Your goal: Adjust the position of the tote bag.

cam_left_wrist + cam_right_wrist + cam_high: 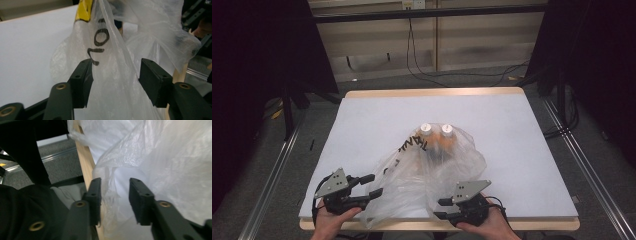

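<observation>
From the high view, a clear plastic bag (pixel 427 175) with black lettering lies crumpled on the white table (pixel 512 150), spread from the middle toward the near edge. Inside it, at its far end, two bottles (pixel 436 137) with white caps lie side by side. The left gripper (pixel 371 185) sits at the bag's near-left edge, its jaws apart and pointing right into the plastic. The right gripper (pixel 443 209) sits at the bag's near-right edge by the table's front rim, jaws pointing left, also apart.

In the left gripper view, the two black jaws stand roughly half open with a fold of the bag (pixel 117 75) hanging between them — the film brushes the inner face of the left jaw, while the right jaw stands just beside it. Whether the pads actually press the plastic I cannot tell. Black marks and a yellow patch (pixel 83 10) show on the bag higher up.

In the right gripper view, the jaws are partly open with a gap between the pads, and rumpled bag film (pixel 117 195) lies in that gap and beyond — loose, not pinched. The table's wooden edge (pixel 86 162) runs just left of the jaws.
</observation>
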